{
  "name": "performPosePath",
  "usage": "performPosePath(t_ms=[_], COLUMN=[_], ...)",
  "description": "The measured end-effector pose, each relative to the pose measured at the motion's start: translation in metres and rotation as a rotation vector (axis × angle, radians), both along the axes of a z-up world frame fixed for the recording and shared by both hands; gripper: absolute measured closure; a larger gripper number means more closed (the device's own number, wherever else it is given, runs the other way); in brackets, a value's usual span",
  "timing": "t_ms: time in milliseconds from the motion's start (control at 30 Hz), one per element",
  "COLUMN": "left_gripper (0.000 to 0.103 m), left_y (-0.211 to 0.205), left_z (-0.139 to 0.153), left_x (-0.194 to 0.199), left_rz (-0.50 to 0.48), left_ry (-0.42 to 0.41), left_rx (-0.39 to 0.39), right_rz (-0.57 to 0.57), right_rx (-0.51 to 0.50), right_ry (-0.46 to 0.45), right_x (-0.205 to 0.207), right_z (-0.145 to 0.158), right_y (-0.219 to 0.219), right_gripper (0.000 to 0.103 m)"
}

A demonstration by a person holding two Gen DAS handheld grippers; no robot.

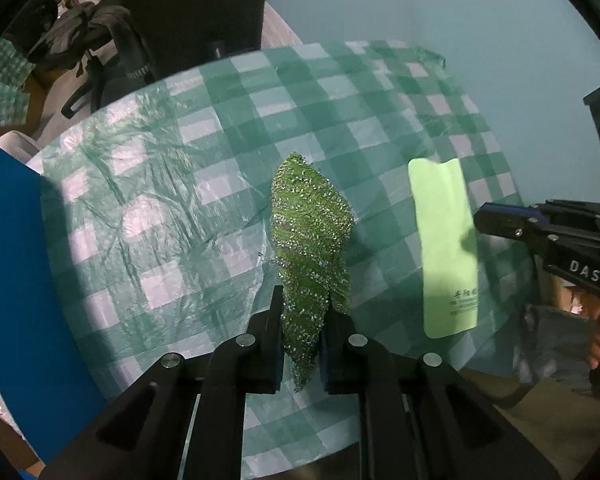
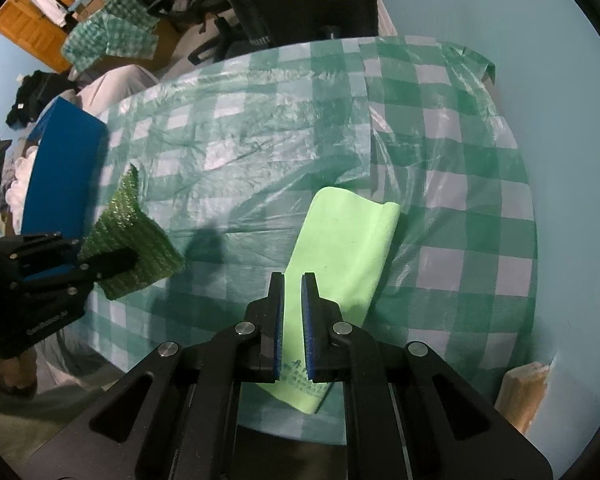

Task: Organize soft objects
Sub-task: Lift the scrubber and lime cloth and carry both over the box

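Both tools clenched on cloths, lift step under way.

L tool (image 1: 302,344) at 6 o'clock in its view grips the glittery scrubber (image 1: 310,240) by its near end; the rest hangs toward 12 over the checked desk (image 1: 180,200). R tool (image 2: 292,328) pinches the near edge of the lime cloth (image 2: 340,248), which trails toward 1 o'clock, far end seemingly on the desk. In R view the blue box (image 2: 64,172) sits at 9 o'clock, beyond the scrubber. Next, prob.: carry both clear w/o dragging, then set each down, maybe in the box; thin grips could slip, so go slow.
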State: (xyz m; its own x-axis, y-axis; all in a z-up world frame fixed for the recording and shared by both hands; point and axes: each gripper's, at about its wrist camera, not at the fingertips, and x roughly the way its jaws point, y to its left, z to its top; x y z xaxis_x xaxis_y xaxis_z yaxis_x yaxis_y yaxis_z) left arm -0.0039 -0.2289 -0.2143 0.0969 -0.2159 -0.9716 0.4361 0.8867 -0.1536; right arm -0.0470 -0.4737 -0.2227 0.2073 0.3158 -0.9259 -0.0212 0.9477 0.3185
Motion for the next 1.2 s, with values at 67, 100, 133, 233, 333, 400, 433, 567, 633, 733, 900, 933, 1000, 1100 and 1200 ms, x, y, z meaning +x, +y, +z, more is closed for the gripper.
performPosePath(t_ms=[67, 100, 133, 233, 333, 400, 433, 567, 633, 733, 900, 933, 1000, 1100, 1200], left_gripper=[0.09, 0.09, 0.09, 0.09, 0.09, 0.09, 0.09, 0.09, 0.09, 0.09, 0.09, 0.09, 0.09, 0.09, 0.09], left_y=[0.0, 0.001, 0.001, 0.006, 0.011, 0.014, 0.016, 0.022, 0.026, 0.03, 0.033, 0.034, 0.036, 0.036, 0.038], left_z=[0.003, 0.004, 0.007, 0.013, 0.015, 0.015, 0.015, 0.015, 0.015, 0.015, 0.015, 0.015, 0.016, 0.016, 0.018], left_x=[0.007, 0.007, 0.008, 0.009, 0.009, 0.009, 0.008, 0.007, 0.007, 0.006, 0.006, 0.006, 0.006, 0.007, 0.008], left_rz=[0.002, 0.002, 0.003, 0.01, 0.02, 0.025, 0.027, 0.03, 0.036, 0.04, 0.043, 0.045, 0.046, 0.044, 0.04], left_ry=[-0.007, -0.009, -0.013, -0.02, -0.018, -0.017, -0.015, -0.015, -0.013, -0.011, -0.012, -0.012, -0.013, -0.014, -0.015], left_rx=[-0.005, -0.008, -0.012, -0.014, -0.017, -0.016, -0.016, -0.011, -0.011, -0.009, -0.008, -0.008, -0.008, -0.008, -0.01], right_rz=[-0.004, -0.002, -0.005, -0.006, 0.016, 0.03, 0.033, 0.061, 0.081, 0.107, 0.124, 0.118, 0.111, 0.096, 0.051], right_rx=[0.009, 0.01, -0.005, -0.058, -0.113, -0.133, -0.14, -0.188, -0.215, -0.249, -0.289, -0.291, -0.296, -0.278, -0.226], right_ry=[0.004, 0.018, 0.031, 0.044, 0.038, 0.048, 0.052, 0.06, 0.064, 0.077, 0.075, 0.073, 0.067, 0.076, 0.095], right_x=[-0.001, 0.0, 0.002, -0.003, -0.006, -0.006, -0.008, -0.005, -0.003, -0.002, -0.004, -0.004, -0.006, -0.008, -0.006], right_z=[0.0, -0.002, -0.006, -0.01, -0.014, -0.019, -0.021, -0.033, -0.038, -0.048, -0.055, -0.055, -0.053, -0.051, -0.049], right_y=[-0.001, 0.001, 0.005, 0.001, 0.01, 0.015, 0.013, 0.026, 0.035, 0.046, 0.056, 0.056, 0.056, 0.051, 0.043], right_gripper=[0.094, 0.094, 0.092, 0.05, 0.042, 0.041, 0.041, 0.041, 0.041, 0.041, 0.041, 0.044, 0.057, 0.091, 0.094])
